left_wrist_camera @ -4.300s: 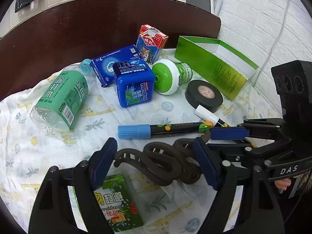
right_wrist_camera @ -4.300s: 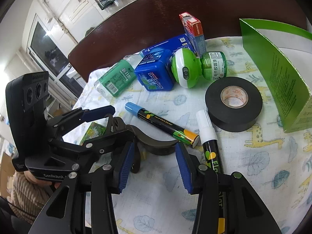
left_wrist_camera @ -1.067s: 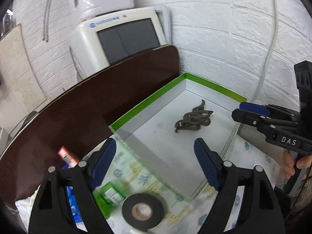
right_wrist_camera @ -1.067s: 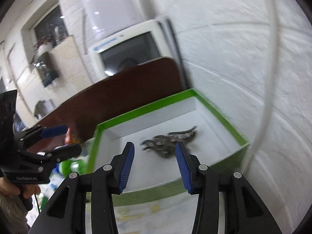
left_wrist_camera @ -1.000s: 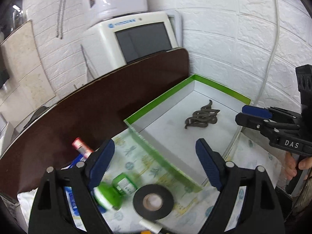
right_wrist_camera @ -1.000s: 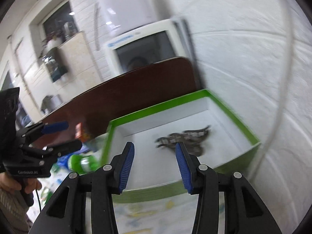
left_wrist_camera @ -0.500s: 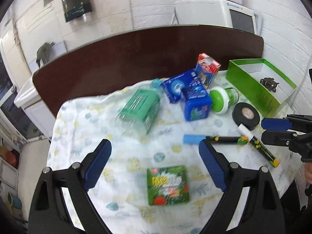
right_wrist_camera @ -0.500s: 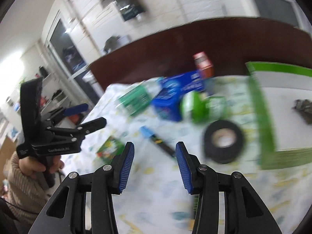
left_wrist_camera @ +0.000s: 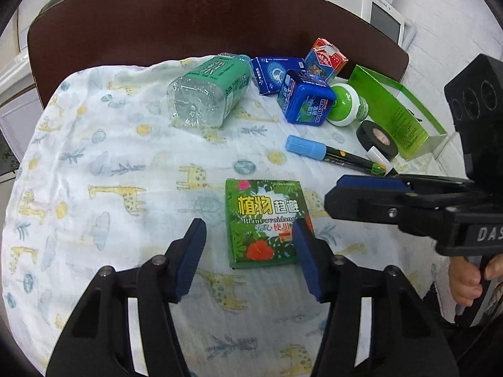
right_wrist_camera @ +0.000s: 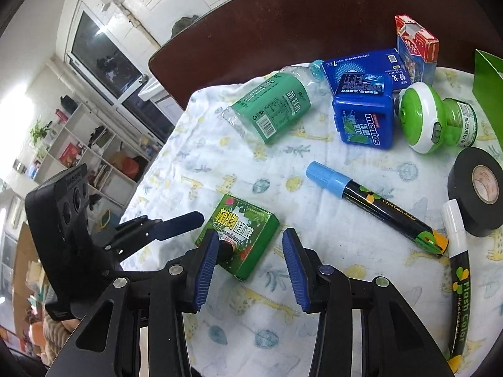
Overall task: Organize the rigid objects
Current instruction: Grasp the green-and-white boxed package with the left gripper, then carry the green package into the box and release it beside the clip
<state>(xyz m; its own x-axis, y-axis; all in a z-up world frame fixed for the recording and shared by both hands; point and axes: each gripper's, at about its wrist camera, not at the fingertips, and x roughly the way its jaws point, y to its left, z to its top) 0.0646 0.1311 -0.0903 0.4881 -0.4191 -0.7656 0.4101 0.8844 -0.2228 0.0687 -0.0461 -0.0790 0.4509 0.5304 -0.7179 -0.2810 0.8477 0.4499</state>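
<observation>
A small green box with a leaf print [left_wrist_camera: 264, 220] lies flat on the patterned cloth [left_wrist_camera: 110, 188], near the front. My left gripper [left_wrist_camera: 248, 251] is open just above its near end, jaws wide of it. My right gripper [right_wrist_camera: 248, 251] is open too, hovering over the same green box [right_wrist_camera: 242, 238] from the right. Both grippers are empty. The open green tray [left_wrist_camera: 402, 116] stands at the far right.
On the cloth lie a green-labelled bottle [left_wrist_camera: 210, 94], a blue mints tub [left_wrist_camera: 308, 100], a flat blue box [left_wrist_camera: 270, 73], a red carton [left_wrist_camera: 325, 58], a green-white jar [left_wrist_camera: 345, 105], black tape [left_wrist_camera: 377, 138], a blue-capped marker [left_wrist_camera: 330, 155] and a white-capped marker [right_wrist_camera: 456, 251].
Both grippers have swung back from the green tray, where the dark clip now lies, and come down low over the small green box at the front of the cloth.
</observation>
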